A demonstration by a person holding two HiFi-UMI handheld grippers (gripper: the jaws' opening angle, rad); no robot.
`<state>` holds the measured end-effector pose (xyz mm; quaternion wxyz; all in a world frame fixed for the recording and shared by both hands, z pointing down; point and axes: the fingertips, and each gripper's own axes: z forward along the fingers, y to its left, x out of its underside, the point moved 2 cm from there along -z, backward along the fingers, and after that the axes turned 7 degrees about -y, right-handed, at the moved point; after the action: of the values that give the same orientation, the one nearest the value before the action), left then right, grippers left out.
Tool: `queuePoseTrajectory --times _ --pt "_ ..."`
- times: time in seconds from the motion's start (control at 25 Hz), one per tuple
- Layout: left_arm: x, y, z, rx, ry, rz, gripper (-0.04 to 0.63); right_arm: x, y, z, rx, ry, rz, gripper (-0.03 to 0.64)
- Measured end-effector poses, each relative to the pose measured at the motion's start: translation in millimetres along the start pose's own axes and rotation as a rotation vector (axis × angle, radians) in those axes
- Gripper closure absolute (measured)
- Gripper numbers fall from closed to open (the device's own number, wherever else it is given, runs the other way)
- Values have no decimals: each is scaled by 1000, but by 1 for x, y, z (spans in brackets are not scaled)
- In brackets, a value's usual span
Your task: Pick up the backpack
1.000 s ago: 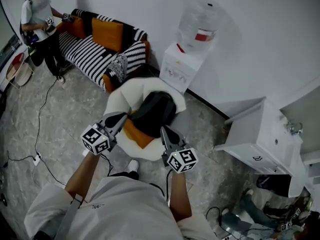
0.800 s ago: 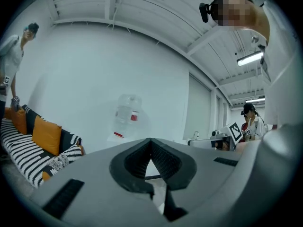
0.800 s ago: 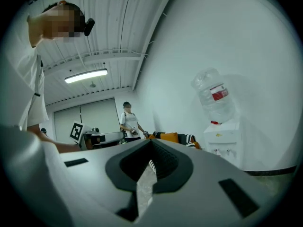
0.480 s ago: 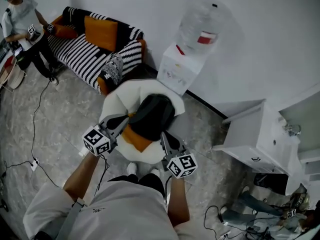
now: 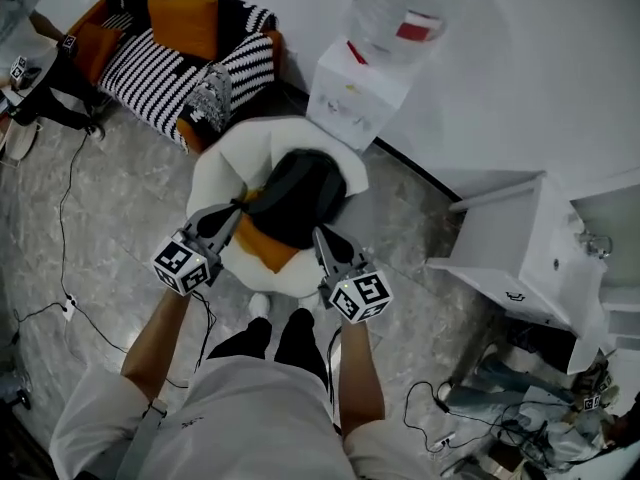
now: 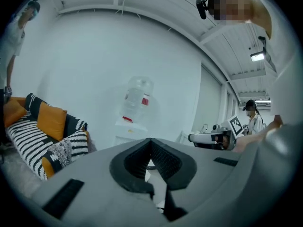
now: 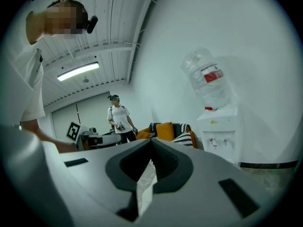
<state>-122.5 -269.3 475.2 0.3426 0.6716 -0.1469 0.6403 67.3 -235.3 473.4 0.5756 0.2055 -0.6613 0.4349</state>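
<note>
A black backpack (image 5: pixel 296 196) with an orange lower panel (image 5: pixel 262 245) lies on a round white seat (image 5: pixel 216 167) in the head view. My left gripper (image 5: pixel 235 211) reaches in at its left edge, jaws shut and empty. My right gripper (image 5: pixel 321 236) comes in at the pack's near right side, also shut with nothing in it. In the left gripper view the left gripper (image 6: pixel 150 139) shows its tips meeting. The right gripper (image 7: pixel 151 141) looks the same in its own view. The backpack is hidden in both gripper views.
A water dispenser (image 5: pixel 360 78) with a big bottle (image 5: pixel 400 13) stands against the wall behind the seat. A striped sofa (image 5: pixel 170 53) with orange cushions is at the back left. A white cabinet (image 5: pixel 525 253) stands right. Cables (image 5: pixel 70 218) trail over the floor. Another person (image 7: pixel 118 117) stands by the sofa.
Both grippers have dropped lower and closer to the backpack, and the seat has shifted up in the head view. Their jaws stayed shut.
</note>
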Motion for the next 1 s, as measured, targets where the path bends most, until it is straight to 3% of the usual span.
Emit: queuePoseTrajectory --times 0.36,1.0 --pt "57 29 62 -84 69 -23 594 62 -92 16 37 116 23 611" --pt "192 79 158 -76 239 -41 592 192 -219 34 138 234 122 611"
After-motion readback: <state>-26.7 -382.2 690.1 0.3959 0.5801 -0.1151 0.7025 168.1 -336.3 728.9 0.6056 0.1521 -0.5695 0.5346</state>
